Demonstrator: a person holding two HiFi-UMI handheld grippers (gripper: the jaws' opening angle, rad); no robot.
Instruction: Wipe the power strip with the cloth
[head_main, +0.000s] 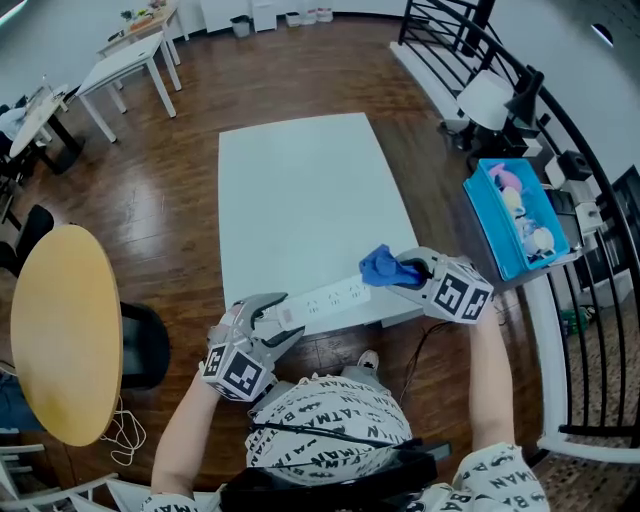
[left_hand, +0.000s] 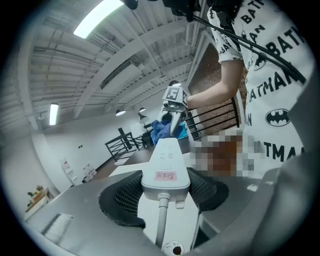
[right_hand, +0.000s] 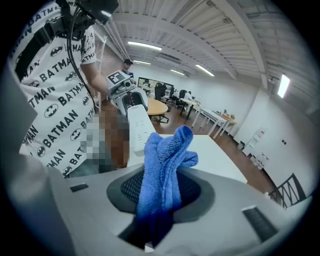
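Our left fingers (left_hand: 122, 200) are clamping the power strip (head_main: 335, 297) by its cord end; our right fingers (right_hand: 197, 192) are pinching the blue cloth (head_main: 377, 265) at its far end.

In the head view the cloth (head_main: 380, 265) covered the far end of the power strip (head_main: 335, 297), and the left tool (head_main: 288, 318) hid its near end. The print on the strip's pink label (left_hand: 165, 176) was too blurred to read. What lay in the blue bin (head_main: 487, 232) was too small to tell.
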